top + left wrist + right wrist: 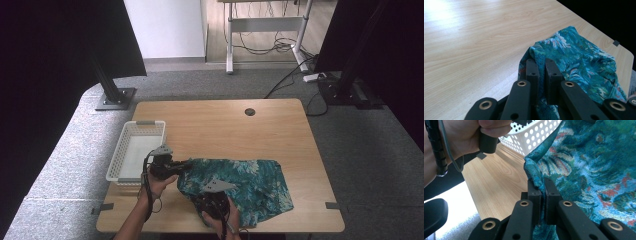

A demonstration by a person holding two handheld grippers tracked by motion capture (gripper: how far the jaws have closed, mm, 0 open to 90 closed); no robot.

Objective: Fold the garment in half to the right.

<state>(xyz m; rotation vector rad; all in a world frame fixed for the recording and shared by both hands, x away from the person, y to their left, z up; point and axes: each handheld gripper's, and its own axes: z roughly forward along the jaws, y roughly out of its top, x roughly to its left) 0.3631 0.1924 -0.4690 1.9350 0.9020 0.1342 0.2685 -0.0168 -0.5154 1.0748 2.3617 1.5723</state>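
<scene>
Both grippers are clamped on the same teal floral cloth (240,185). In the left gripper view, the left gripper (541,67) has its 2 black jaws pinched together on a raised fold of the fabric, with the cloth spilling off to the right of them. In the right gripper view, the right gripper (540,185) likewise has its jaws closed tight on a bunched edge of the cloth, the rest of the fabric spreading up and to the right.

From the high view, the cloth lies rumpled on the near half of the wooden table (225,125), right of centre, its left end lifted slightly where the left gripper (184,165) grips it and its near-left edge taken by the right gripper (209,196).

Just left of the cloth sits a white perforated basket (122,145), at the table's left edge. Grey carpet (65,150) surrounds the table.
</scene>
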